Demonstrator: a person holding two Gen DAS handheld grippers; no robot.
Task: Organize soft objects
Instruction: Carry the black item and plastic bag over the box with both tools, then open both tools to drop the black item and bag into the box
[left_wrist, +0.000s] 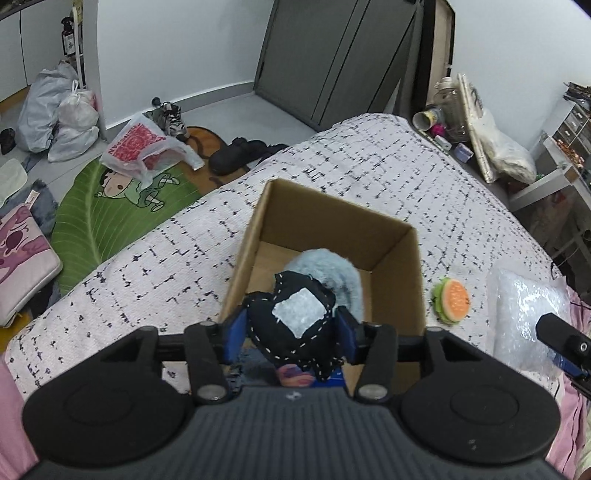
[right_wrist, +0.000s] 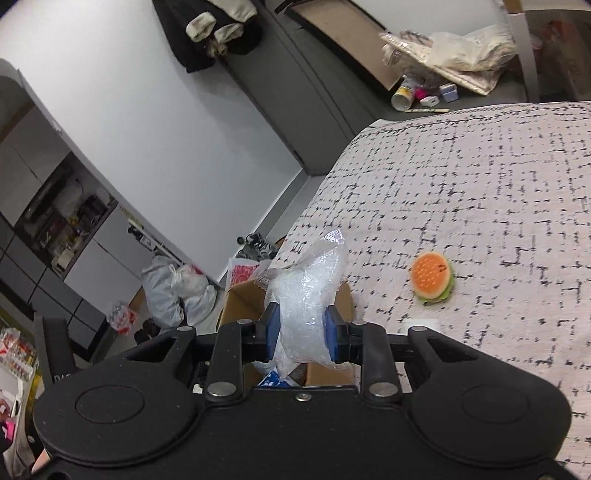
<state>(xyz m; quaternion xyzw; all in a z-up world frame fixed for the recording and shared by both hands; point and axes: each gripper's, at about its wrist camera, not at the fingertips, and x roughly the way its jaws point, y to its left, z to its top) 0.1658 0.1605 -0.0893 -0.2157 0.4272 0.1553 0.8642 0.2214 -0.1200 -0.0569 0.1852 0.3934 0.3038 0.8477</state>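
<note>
My left gripper (left_wrist: 291, 326) is shut on a black stitched pouch (left_wrist: 291, 317) with a white patch, held over the near end of an open cardboard box (left_wrist: 413, 273) on the bed. A fluffy light-blue soft toy (left_wrist: 332, 267) lies inside the box. My right gripper (right_wrist: 301, 330) is shut on a clear plastic bag of white filling (right_wrist: 306, 291), also visible in the left wrist view (left_wrist: 524, 317); it is raised near the box's edge (right_wrist: 240, 295). A soft hamburger toy (left_wrist: 451, 301) (right_wrist: 433, 277) lies on the bedspread right of the box.
The bed has a white black-flecked cover (left_wrist: 332, 155). On the floor to the left are a green leaf mat (left_wrist: 122, 206), plastic bags (left_wrist: 59, 110), shoes (left_wrist: 171, 118) and a pink cushion (left_wrist: 22, 258). Clutter fills a side table (left_wrist: 465, 125) past the bed.
</note>
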